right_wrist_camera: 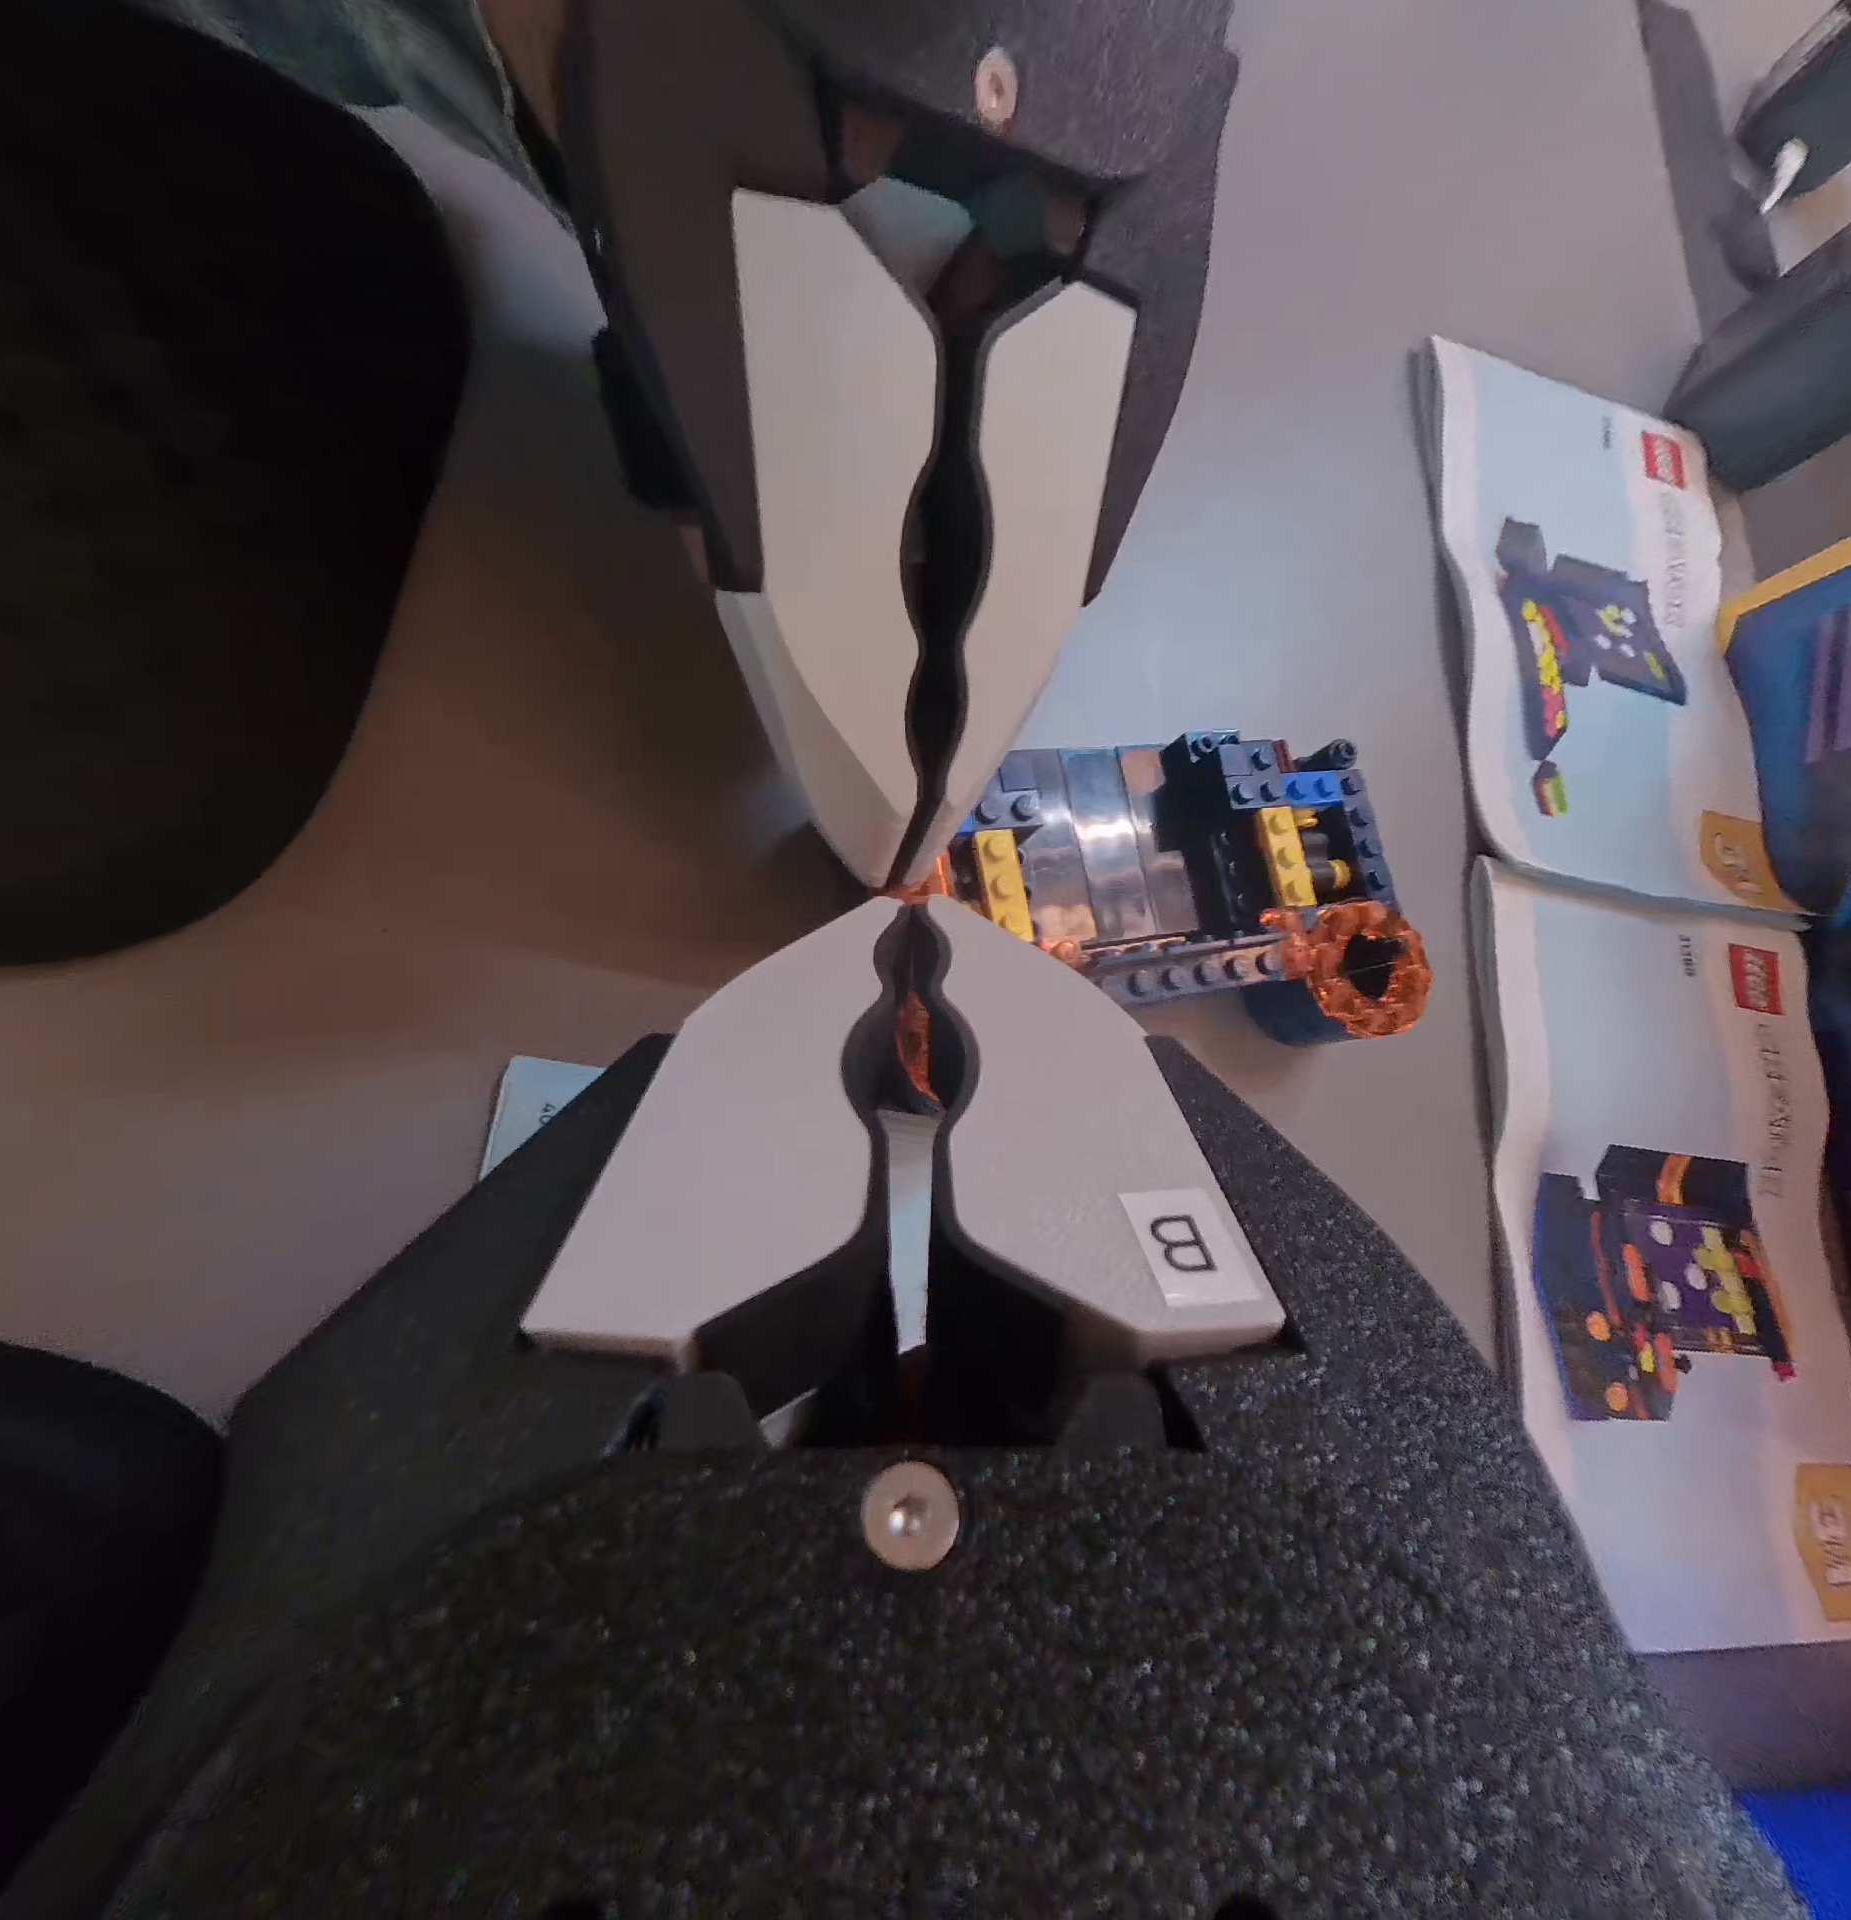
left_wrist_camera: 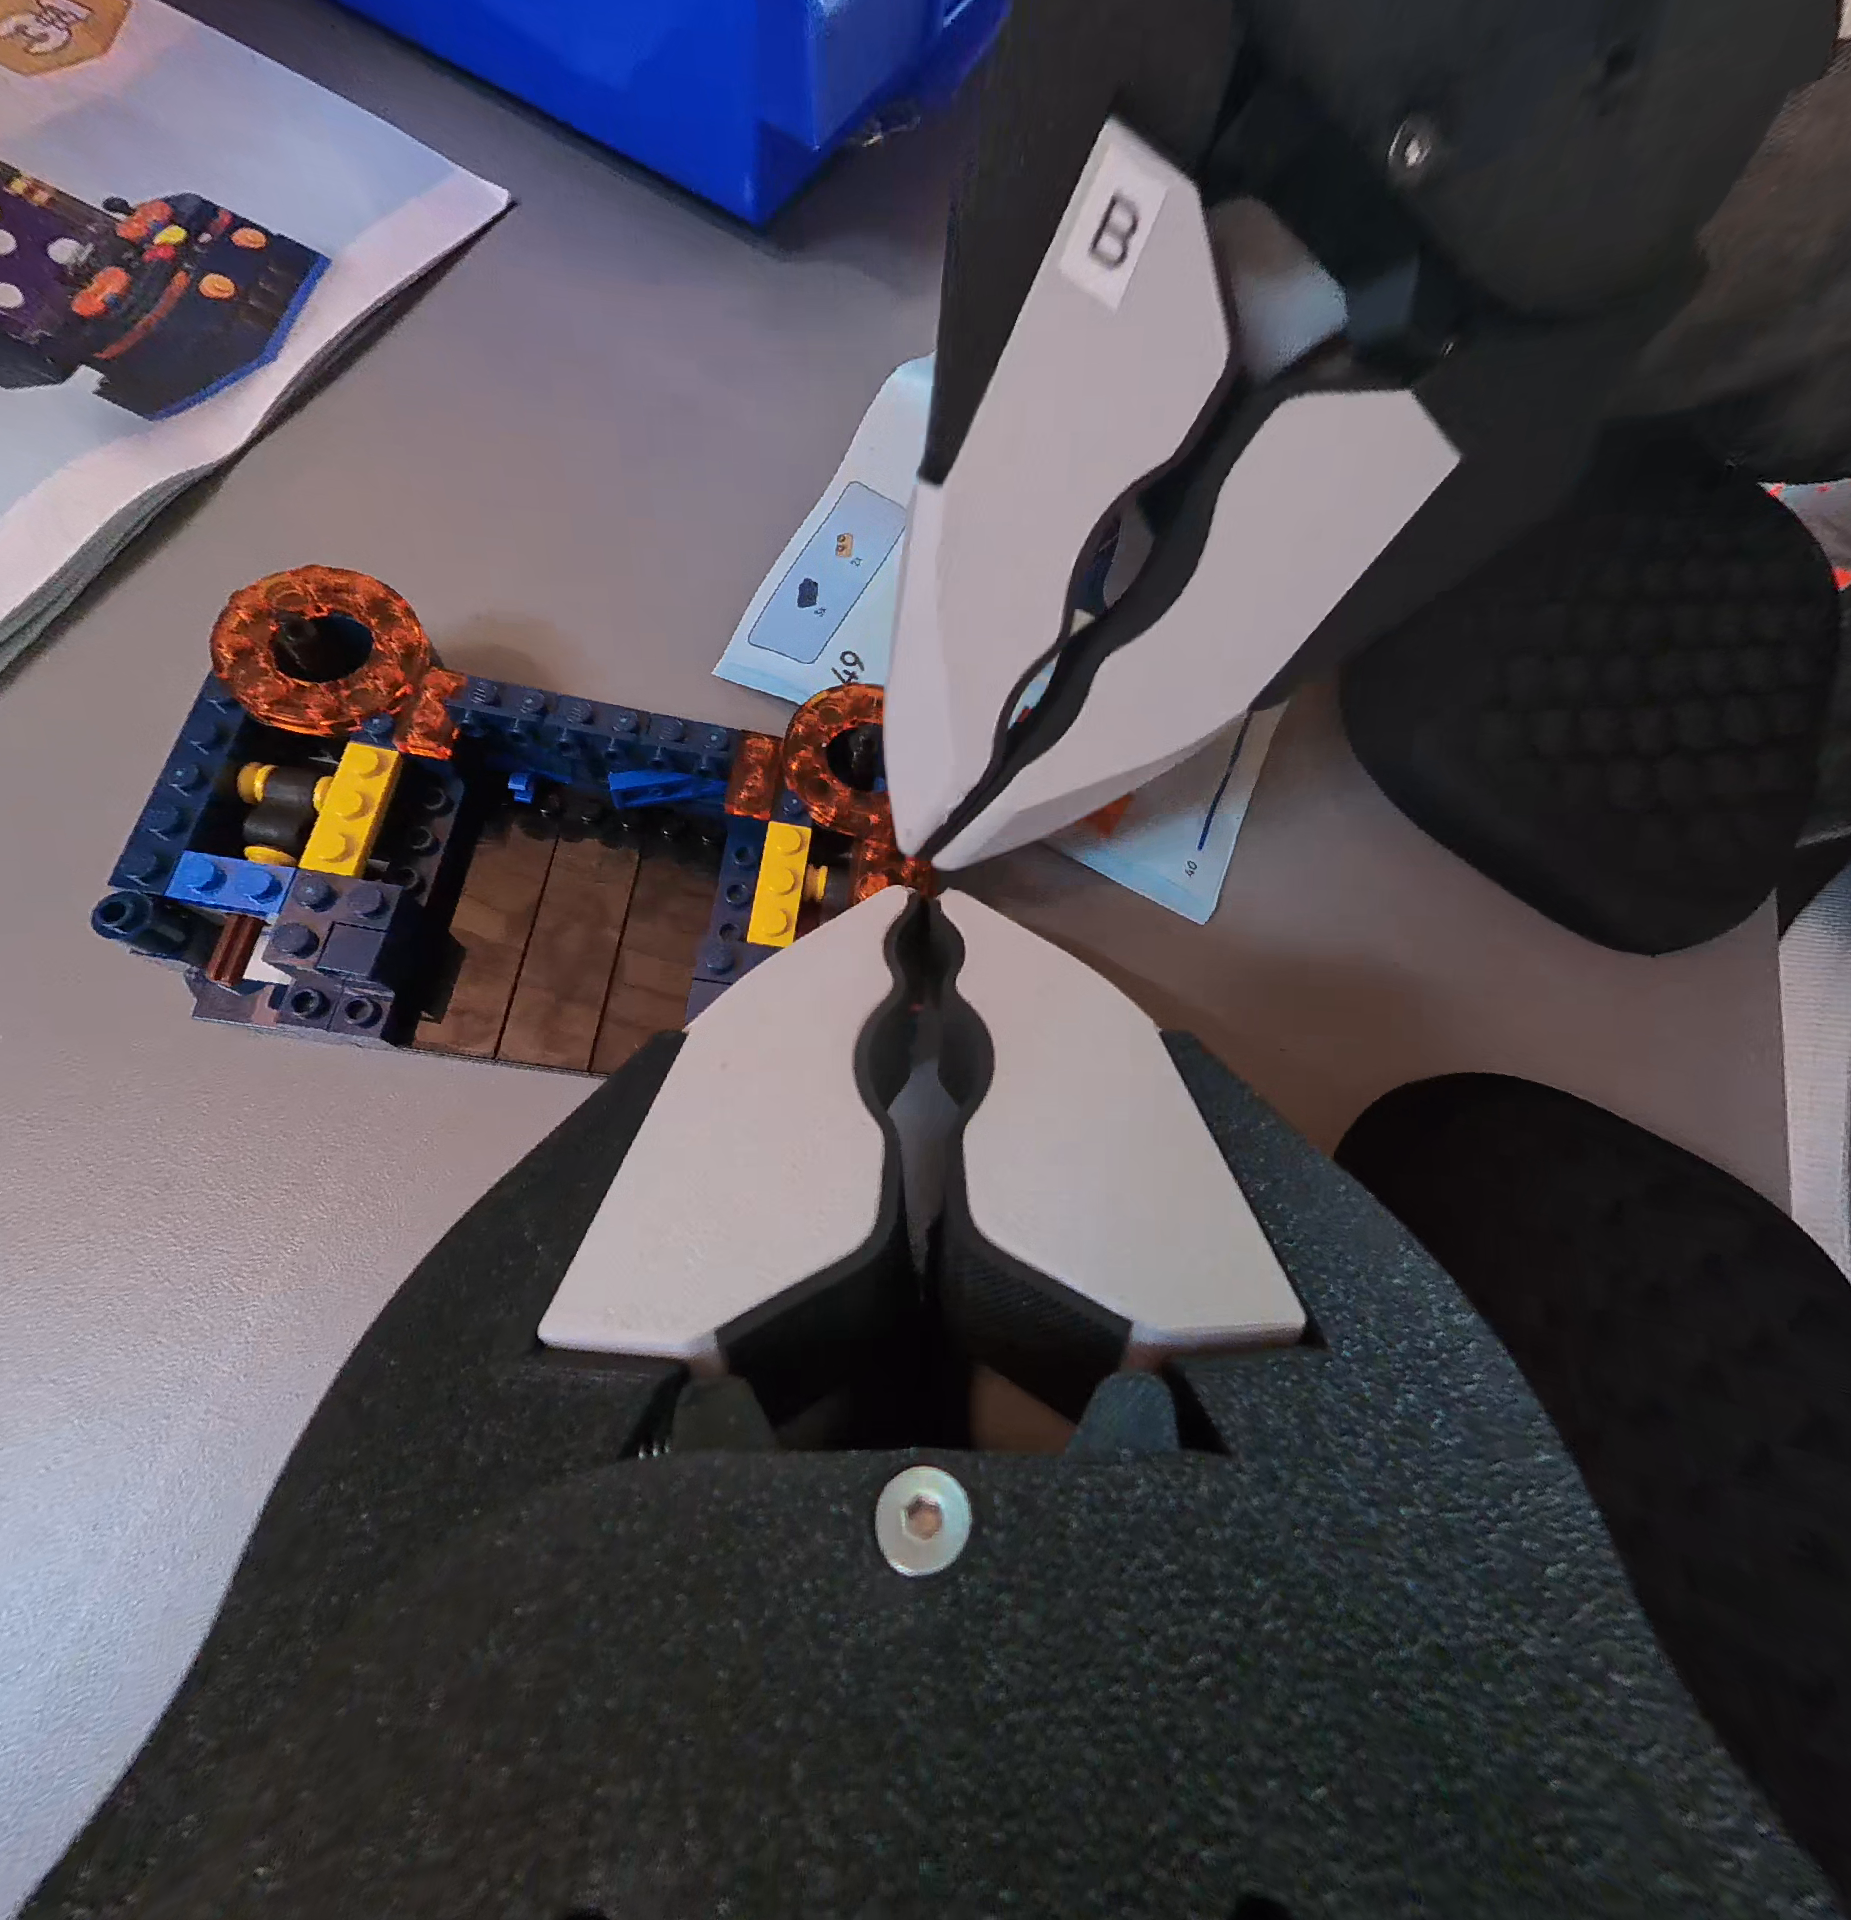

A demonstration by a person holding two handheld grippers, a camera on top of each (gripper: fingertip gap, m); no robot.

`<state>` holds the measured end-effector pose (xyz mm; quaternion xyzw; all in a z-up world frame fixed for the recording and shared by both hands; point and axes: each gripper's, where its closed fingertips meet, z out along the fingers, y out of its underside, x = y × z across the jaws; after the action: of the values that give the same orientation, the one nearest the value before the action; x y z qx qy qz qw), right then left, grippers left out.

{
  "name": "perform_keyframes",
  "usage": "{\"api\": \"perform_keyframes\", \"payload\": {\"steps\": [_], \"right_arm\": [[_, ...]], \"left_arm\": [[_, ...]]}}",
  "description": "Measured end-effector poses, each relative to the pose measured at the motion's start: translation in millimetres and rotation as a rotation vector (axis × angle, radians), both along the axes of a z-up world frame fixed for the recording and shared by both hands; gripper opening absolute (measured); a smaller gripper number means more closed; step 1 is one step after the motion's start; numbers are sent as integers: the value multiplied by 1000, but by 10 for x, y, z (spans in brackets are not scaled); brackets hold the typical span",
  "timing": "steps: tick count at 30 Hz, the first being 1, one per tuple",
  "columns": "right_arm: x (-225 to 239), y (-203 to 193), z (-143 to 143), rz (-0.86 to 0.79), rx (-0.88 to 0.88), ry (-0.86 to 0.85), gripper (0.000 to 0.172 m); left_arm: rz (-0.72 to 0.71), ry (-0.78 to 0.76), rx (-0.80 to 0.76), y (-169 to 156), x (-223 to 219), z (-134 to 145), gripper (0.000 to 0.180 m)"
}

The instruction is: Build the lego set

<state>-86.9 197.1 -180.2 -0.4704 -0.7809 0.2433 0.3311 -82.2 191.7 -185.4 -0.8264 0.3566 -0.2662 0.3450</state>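
1. The left gripper (left_wrist_camera: 923,902) reaches forward from the near edge of the desk, its two white fingers (left_wrist_camera: 796,1091) closed tip to tip.
2. The right gripper (right_wrist_camera: 905,906) comes in from the opposite side, its white fingers (right_wrist_camera: 775,1122) likewise closed, one bearing a small label.
3. The two grippers' tips meet nose to nose at one point above the desk, and a small orange translucent piece (left_wrist_camera: 905,871) shows right where they meet.
4. Whether either pair of fingers actually pinches that piece cannot be told.
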Motion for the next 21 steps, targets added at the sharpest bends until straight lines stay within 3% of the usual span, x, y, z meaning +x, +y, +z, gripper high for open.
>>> {"api": "perform_keyframes", "payload": {"steps": [7, 11, 14, 16, 18, 21], "right_arm": [[-20, -15, -51, -13, -86, -38, 0], [-16, -21, -53, -4, -43, -11, 0], [-23, -36, -39, 13, -43, 5, 0], [-54, -13, 69, 6, -26, 97, 0], [-20, 3, 256, 11, -17, 196, 7], [61, 0, 218, 1, -67, 133, 1]], "left_arm": [[3, -54, -11, -3, 2, 1, 0], [4, -53, -7, -4, 4, 2, 0], [-40, -8, 74, -12, 9, 14, 0], [-63, -11, 91, -89, 7, 93, 21], [-55, -29, 152, -131, -54, 215, 18], [-44, 0, 183, -154, -134, 202, 13]]}}
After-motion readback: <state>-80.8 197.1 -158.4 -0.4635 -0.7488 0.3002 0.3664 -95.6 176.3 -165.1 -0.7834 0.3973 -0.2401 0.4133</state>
